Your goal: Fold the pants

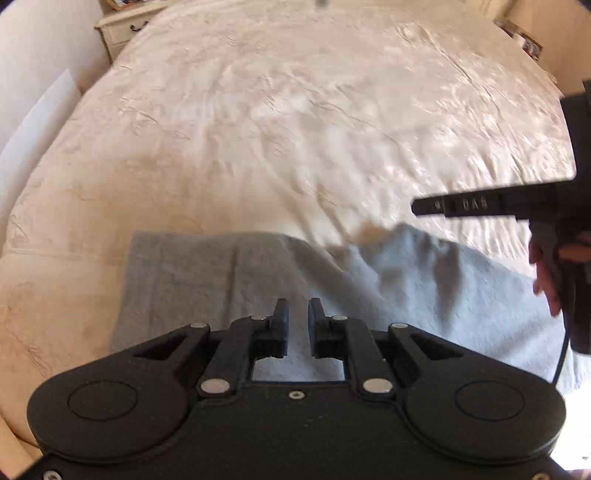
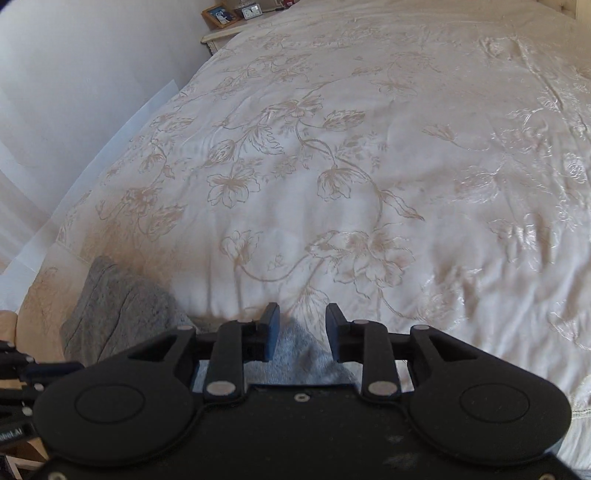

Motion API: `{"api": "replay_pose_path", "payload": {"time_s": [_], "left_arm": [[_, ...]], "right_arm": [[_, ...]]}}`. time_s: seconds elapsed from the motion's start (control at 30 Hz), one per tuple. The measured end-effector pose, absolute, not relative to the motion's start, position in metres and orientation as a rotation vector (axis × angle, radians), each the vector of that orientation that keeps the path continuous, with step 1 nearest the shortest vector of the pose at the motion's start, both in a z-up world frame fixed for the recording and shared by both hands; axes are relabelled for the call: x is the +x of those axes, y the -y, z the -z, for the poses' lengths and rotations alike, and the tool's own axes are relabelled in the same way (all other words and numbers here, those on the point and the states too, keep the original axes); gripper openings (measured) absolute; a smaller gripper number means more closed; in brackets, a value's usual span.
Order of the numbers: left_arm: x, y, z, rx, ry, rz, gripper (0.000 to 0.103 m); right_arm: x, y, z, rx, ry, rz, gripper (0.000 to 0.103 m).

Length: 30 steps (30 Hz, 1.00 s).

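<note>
Pants partly folded, both grippers free of cloth.
Grey knit pants (image 1: 221, 280) lie doubled at bedspread's (image 1: 295, 110) six-o'clock edge, three-o'clock part rumpled; left gripper (image 1: 296, 321) narrowly parted, empty; right gripper (image 2: 302, 328) spread, empty. Further folding judged left.

pants (image 1: 207, 280): 1 | bed (image 1: 295, 122): 1 | gripper: 2, left gripper (image 1: 295, 314), right gripper (image 2: 302, 321) | nightstand (image 1: 122, 29): 1
</note>
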<state>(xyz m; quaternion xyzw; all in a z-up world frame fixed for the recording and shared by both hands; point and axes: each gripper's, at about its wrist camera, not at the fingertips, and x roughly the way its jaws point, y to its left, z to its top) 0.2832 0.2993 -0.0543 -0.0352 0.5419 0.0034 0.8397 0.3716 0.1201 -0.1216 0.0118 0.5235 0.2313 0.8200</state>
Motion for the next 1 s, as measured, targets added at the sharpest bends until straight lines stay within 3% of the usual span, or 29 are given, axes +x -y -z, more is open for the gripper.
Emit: {"api": "replay_pose_path", "payload": {"time_s": [0.1, 0.17, 0.2, 0.23, 0.43, 0.5, 0.7, 0.8, 1.0], "left_arm": [[0.308, -0.330, 0.076, -0.093, -1.180, -0.110, 0.019], [0.311, -0.350, 0.092, -0.110, -1.234, -0.151, 0.019], [0.310, -0.356, 0.099, -0.116, -1.259, -0.163, 0.019], [0.306, -0.364, 0.111, -0.125, -1.294, -0.178, 0.019], [0.291, -0.380, 0.145, -0.197, -1.419, -0.194, 0.018], [0.295, -0.376, 0.129, -0.196, -1.400, -0.204, 0.012], [0.323, -0.326, 0.075, -0.205, -1.173, -0.002, 0.013], [0.357, -0.295, 0.076, -0.186, -1.156, 0.073, 0.013], [0.410, -0.277, 0.115, -0.207, -1.253, 0.119, 0.014]], "right_arm": [[0.387, -0.136, 0.150, 0.023, -1.233, -0.456, 0.031], [0.381, -0.138, 0.160, 0.029, -1.288, -0.482, 0.024], [0.371, -0.137, 0.159, 0.025, -1.272, -0.521, 0.011], [0.361, -0.138, 0.156, 0.003, -1.254, -0.549, 0.007], [0.298, -0.144, 0.165, -0.130, -1.316, -0.664, 0.004], [0.295, -0.141, 0.170, -0.106, -1.347, -0.639, 0.004], [0.302, -0.127, 0.153, 0.018, -1.294, -0.560, 0.008], [0.312, -0.120, 0.132, 0.064, -1.200, -0.502, 0.017], [0.350, -0.114, 0.114, 0.056, -1.084, -0.394, 0.020]]}}
